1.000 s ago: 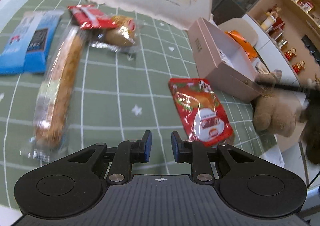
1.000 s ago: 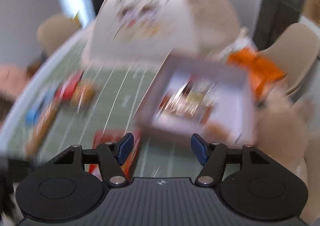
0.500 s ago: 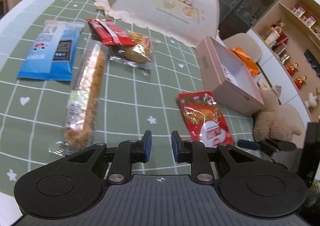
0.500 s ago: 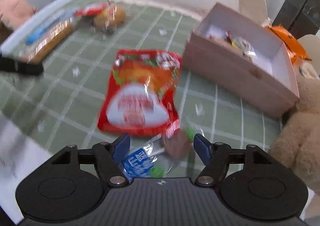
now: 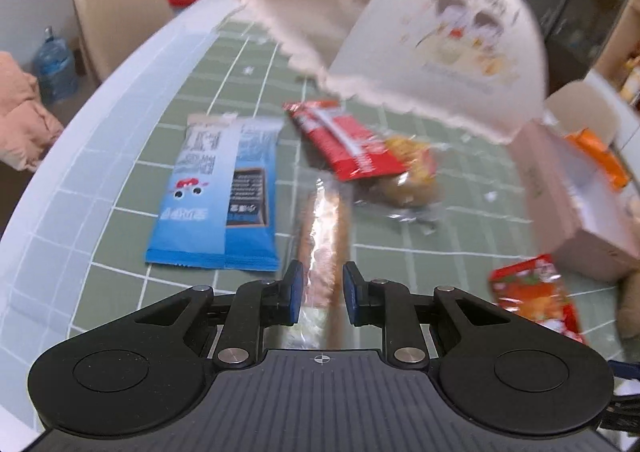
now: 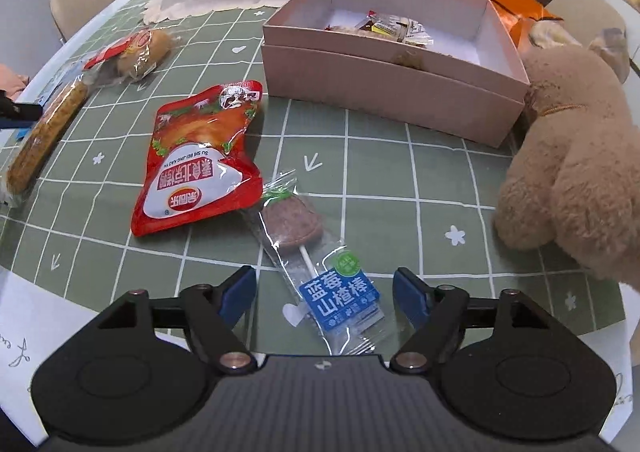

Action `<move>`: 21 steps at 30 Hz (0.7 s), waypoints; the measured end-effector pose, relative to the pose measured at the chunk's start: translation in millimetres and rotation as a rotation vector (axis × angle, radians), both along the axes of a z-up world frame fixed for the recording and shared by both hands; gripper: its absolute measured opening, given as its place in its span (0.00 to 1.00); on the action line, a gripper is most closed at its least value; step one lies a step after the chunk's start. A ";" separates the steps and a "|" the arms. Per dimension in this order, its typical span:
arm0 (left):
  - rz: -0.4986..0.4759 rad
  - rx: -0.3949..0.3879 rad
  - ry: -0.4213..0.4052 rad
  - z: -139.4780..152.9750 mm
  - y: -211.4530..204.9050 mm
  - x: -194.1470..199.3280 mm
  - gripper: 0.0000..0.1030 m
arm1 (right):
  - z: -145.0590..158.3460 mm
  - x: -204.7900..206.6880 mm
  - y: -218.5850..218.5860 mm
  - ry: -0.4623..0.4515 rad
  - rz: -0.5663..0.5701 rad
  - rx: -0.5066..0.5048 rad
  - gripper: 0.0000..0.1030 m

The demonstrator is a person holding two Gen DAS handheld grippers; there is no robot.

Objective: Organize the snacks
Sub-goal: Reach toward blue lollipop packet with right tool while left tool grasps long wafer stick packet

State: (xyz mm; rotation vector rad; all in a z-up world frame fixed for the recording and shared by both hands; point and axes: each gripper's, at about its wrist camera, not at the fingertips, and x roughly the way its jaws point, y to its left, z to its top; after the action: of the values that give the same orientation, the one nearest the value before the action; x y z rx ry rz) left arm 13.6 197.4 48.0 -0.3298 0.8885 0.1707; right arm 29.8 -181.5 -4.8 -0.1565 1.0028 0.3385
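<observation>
My right claw point(image 6: 325, 292) stands wide, jaws just having spread further, and nothing is pressed between them; the blue label end of the lollipop point(image 6: 316, 252) lies on the cloth between the pads, touching neither. Just left of it sits the red pouch point(image 6: 198, 160), and beyond that the pink box point(image 6: 384, 88) with a few sweets inside (its far wall hides the rest). A plush bear point(image 6: 568, 168) leans against the box's right corner.

My left claw point(image 5: 319, 294) is nearly closed, with only a narrow gap and nothing gripped; the long stick snack point(image 5: 324, 236) shows through that gap, lying on the cloth below. Left of it is the blue packet point(image 5: 218, 192); past it a red bar point(image 5: 344, 140) overlaps a bun point(image 5: 408, 180), blurred.
</observation>
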 end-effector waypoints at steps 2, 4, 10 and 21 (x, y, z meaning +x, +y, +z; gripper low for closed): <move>-0.018 0.014 0.010 -1.3 -2.5 9.4 0.35 | -0.7 0.2 0.8 0.000 -0.006 0.001 0.77; -0.036 0.051 0.031 -4.0 -8.0 18.3 0.35 | -2.1 2.7 4.6 0.005 -0.005 -0.002 0.77; -0.052 0.047 0.050 -13.7 -11.4 18.2 0.37 | 29.2 5.9 21.7 -0.090 0.071 0.005 0.77; 0.019 -0.150 0.027 -20.2 5.2 -48.0 0.37 | 77.3 105.4 174.5 -0.035 0.314 0.159 0.77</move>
State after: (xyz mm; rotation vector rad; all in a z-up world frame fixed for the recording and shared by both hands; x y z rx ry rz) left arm -34.4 202.6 27.8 -0.4768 0.9274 0.1265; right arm 135.1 -7.0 72.4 -0.1755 0.9125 0.6980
